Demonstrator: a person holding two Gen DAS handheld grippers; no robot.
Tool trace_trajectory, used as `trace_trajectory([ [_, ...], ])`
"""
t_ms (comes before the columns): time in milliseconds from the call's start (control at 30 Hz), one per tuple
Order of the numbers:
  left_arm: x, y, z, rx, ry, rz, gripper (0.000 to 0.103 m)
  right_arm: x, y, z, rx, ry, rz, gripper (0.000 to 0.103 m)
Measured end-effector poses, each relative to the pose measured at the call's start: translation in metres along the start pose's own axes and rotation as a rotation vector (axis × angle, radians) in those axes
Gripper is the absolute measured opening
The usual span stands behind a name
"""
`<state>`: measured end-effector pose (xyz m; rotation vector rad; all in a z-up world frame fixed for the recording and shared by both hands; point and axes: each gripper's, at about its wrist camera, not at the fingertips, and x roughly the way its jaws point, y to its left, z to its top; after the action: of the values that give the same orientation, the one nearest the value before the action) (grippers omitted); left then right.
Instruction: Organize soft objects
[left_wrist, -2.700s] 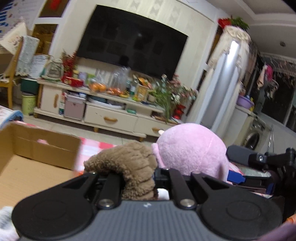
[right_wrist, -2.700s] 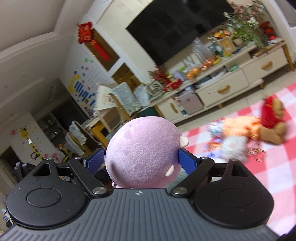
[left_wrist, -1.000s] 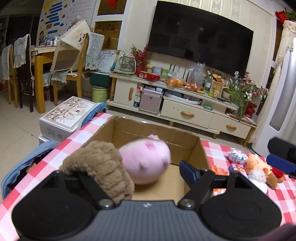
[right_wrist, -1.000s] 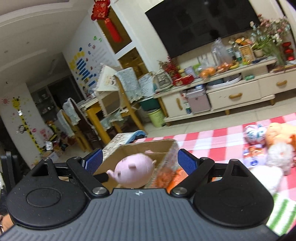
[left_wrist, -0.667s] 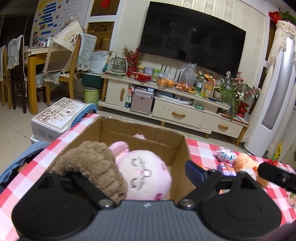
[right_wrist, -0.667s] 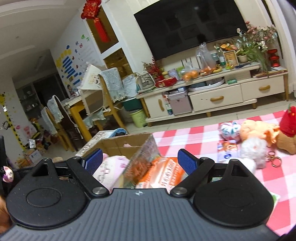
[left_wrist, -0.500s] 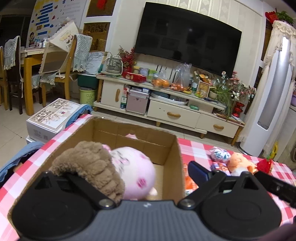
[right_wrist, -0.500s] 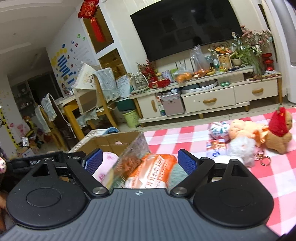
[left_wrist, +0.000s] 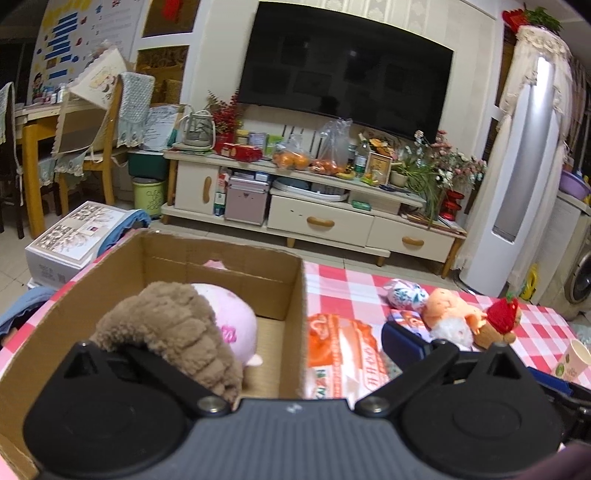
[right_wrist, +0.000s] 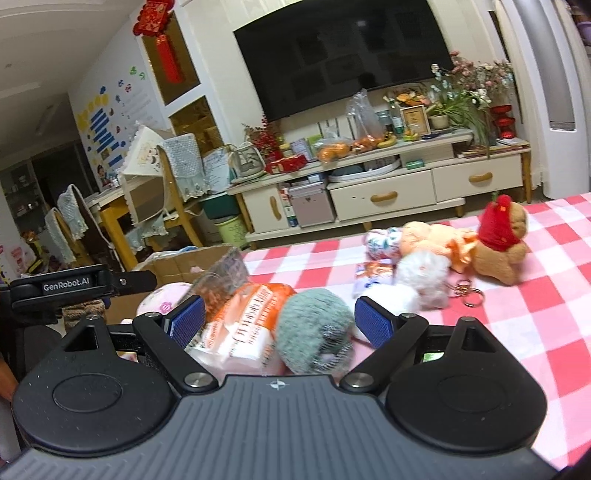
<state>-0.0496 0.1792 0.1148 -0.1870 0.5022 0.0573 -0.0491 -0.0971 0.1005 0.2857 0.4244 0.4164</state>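
Warm indoor light, fisheye-bowed edges, slight blur

Left hand-held gripper (left_wrist: 266, 339) jaws just opening, spread wide; right hand-held gripper (right_wrist: 277, 321) likewise agape, tilted slightly downward.

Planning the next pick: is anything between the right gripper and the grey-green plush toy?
Nothing visible: the grey-green plush toy lies right ahead of the open right gripper, an orange-and-white packet beside it on the left.

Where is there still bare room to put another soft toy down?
Inside the cardboard box, the floor right of the pink plush is bare. The checked cloth right of the brown bear is open. Between box and bear it is crowded with packets and toys.
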Motion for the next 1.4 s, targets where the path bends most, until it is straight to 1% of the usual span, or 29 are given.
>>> trace_trajectory([
  [233, 0.002, -0.024, -0.007, 0.052, 0.007, -0.031, 0.102, -0.006, -0.008, -0.004, -0.004, 0.003, -0.059, 0.103],
  [433, 0.004, -0.045, -0.015, 0.097, 0.021, -0.066, 0.102, -0.014, -0.024, -0.008, 0.025, -0.001, -0.109, 0.103],
  [633, 0.006, -0.074, -0.028, 0.18, 0.028, -0.092, 0.102, -0.021, -0.045, -0.011, 0.071, -0.007, -0.173, 0.103],
  [833, 0.008, -0.099, -0.04, 0.278, 0.035, -0.095, 0.102, -0.026, -0.063, -0.015, 0.114, -0.016, -0.219, 0.103],
  [967, 0.009, -0.108, -0.044, 0.315, 0.035, -0.091, 0.102, -0.03, -0.072, -0.019, 0.143, -0.012, -0.244, 0.103],
  [1133, 0.007, -0.12, -0.048, 0.355, 0.011, -0.097, 0.102, -0.03, -0.085, -0.022, 0.166, 0.012, -0.284, 0.103],
  [1267, 0.005, -0.128, -0.05, 0.372, -0.021, -0.067, 0.102, -0.029, -0.098, -0.026, 0.185, 0.022, -0.3, 0.103],
  [1333, 0.005, -0.13, -0.05, 0.388, -0.041, -0.014, 0.102, -0.027, -0.101, -0.025, 0.188, 0.028, -0.312, 0.103],
  [1400, 0.01, -0.128, -0.05, 0.405, -0.027, 0.058, 0.102, -0.025, -0.105, -0.025, 0.196, 0.031, -0.315, 0.103],
])
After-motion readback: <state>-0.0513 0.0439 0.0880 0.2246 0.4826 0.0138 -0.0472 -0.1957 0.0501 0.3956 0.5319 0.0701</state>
